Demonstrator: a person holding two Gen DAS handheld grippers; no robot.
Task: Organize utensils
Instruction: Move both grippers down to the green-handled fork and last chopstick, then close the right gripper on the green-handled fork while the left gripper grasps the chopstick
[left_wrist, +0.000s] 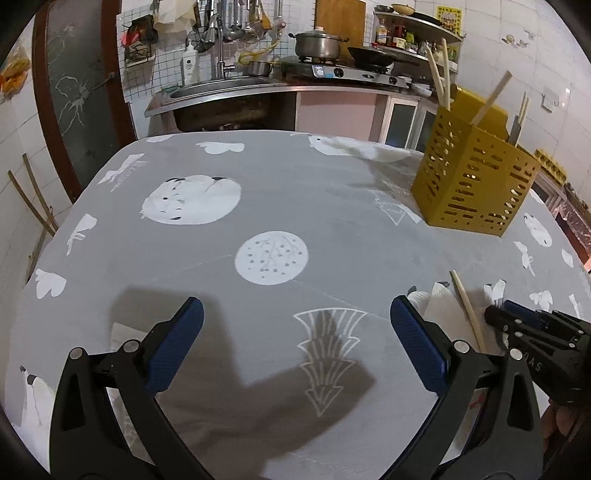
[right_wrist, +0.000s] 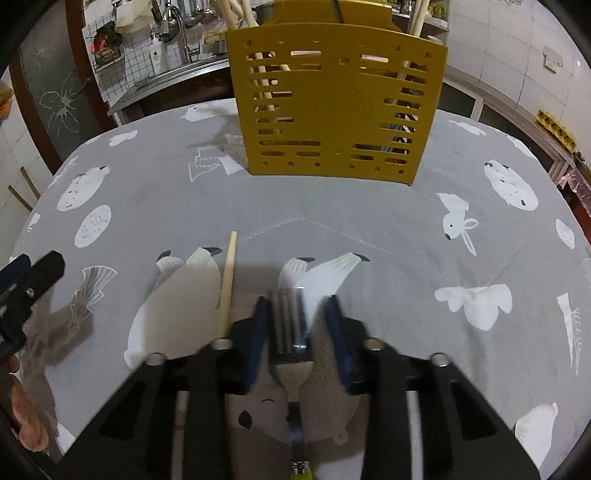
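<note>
1. Steel fork (right_wrist: 291, 325) lies near the table's (right_wrist: 369, 229) front edge between the right gripper's (right_wrist: 297, 321) narrowed pads, contact unclear; handle cut off.
2. Left gripper (left_wrist: 295, 343) gapes, empty; its view hides the fork.
3. Yellow caddy (right_wrist: 332, 110) stands toward the far edge.

Grey tablecloth (left_wrist: 258, 206) w/ white animal and tree prints covers the table. Behind it, at 12 o'clock: steel sink (left_wrist: 221, 86) w/ tap (left_wrist: 221, 55), soap bottle (left_wrist: 189, 62) at its 9. Gas stove (left_wrist: 343, 70) at sink's 3, lidded pot (left_wrist: 317, 44) and black pan (left_wrist: 369, 55) on it. Spice shelf (left_wrist: 417, 22) at 1.
</note>
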